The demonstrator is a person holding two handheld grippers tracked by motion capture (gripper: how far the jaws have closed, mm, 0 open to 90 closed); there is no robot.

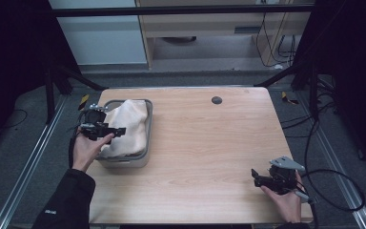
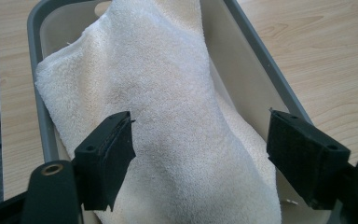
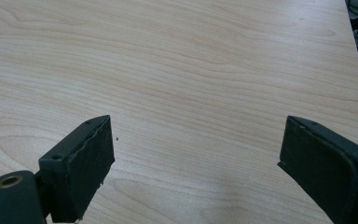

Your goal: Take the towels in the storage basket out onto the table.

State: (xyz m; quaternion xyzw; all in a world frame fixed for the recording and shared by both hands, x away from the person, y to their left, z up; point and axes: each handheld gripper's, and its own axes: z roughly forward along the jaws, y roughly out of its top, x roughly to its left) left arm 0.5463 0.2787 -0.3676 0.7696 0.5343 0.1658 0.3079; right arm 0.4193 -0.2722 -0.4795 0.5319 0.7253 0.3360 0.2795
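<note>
A cream towel (image 1: 128, 126) lies bunched in a grey plastic bin (image 1: 124, 163) at the table's left. My left gripper (image 1: 114, 131) hovers over the bin's left side, open. In the left gripper view the towel (image 2: 168, 107) spreads between the two wide-apart jaws of that gripper (image 2: 200, 154), inside the bin (image 2: 261, 56), and neither pad touches it as far as I can tell. My right gripper (image 1: 258, 177) rests low over the table's front right corner, open, with bare wood between its jaws (image 3: 196, 163).
The wooden table (image 1: 209, 143) has a small dark round mark (image 1: 216, 100) near its far edge. A black cable (image 1: 333, 191) loops off the right side. Metal rails and dark floor surround the table.
</note>
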